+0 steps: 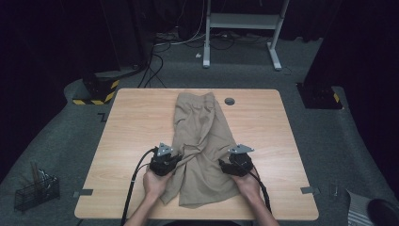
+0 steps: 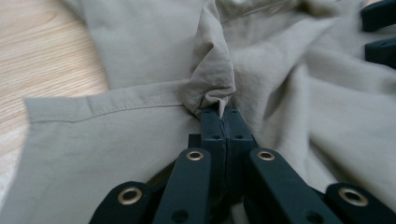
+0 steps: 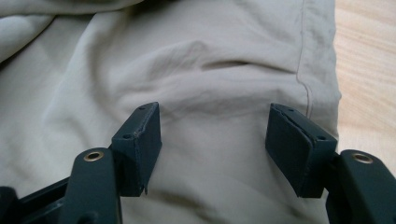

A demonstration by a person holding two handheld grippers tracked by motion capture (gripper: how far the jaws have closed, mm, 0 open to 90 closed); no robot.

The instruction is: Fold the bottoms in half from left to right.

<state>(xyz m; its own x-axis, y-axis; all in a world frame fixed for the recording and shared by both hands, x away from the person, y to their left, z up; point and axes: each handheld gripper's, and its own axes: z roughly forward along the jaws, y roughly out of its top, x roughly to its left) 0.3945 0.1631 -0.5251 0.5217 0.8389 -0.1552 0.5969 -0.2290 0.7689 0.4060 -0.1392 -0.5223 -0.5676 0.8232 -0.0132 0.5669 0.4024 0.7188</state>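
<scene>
Garment: beige cotton shorts/trousers, lying lengthwise down the middle of the light wooden counter; far end near 12 o'clock, near end by the person's hands at 6 o'clock.
Left gripper: left gripper has its jaws fully closed, pinching a bunched fold of the beige cloth at the garment's left edge, about 7 o'clock of the cloth in the high view.
Right gripper: right gripper jaws wide apart, nothing between the pads; hovers over flat cloth near the hemmed right edge, about 5 o'clock of the cloth in the high view.
Cloth state: wrinkled and pulled into ridges between the two grippers; near left part bunched up, far half lies flatter.
Work in hand: looks like folding or straightening the garment.
Done: left grasp secured on the edge fold.
Left: right gripper has yet to close on cloth; no fold made yet, judging by the garment lying full length.
Other: small grey round grommet in counter at 1 o'clock of the cloth, apart from it.
</scene>
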